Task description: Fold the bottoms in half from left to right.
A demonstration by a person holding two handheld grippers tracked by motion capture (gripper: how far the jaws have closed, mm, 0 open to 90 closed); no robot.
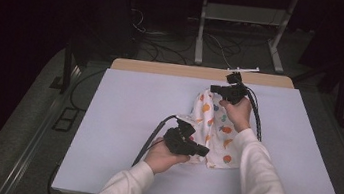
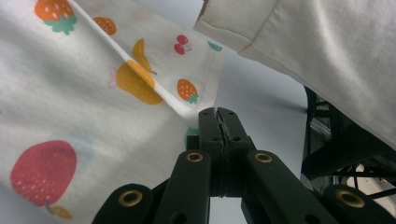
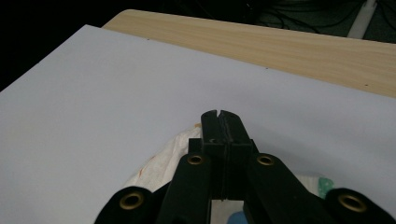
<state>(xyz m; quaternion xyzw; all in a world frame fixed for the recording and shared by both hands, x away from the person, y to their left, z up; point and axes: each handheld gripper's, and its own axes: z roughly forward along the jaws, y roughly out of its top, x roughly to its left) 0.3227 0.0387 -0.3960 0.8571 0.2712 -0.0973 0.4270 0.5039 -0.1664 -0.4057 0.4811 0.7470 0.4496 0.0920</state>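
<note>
Left gripper [image 2: 219, 112], jaws clamped on the fruit-print cloth's [image 1: 216, 128] near corner, and right gripper [image 1: 215, 88], pinching its far end, hold it mid-mat, right of centre; best to draw both apart evenly, keeping the fabric taut, before lowering flat

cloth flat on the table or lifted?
Lifted and bunched: the fruit-print cloth hangs between the left gripper and right gripper, both shut on its edges.

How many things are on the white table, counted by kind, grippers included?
Cloth, fruit print: 1
Grippers, left and right, each pinching the cloth: 2
Total: 3
</note>
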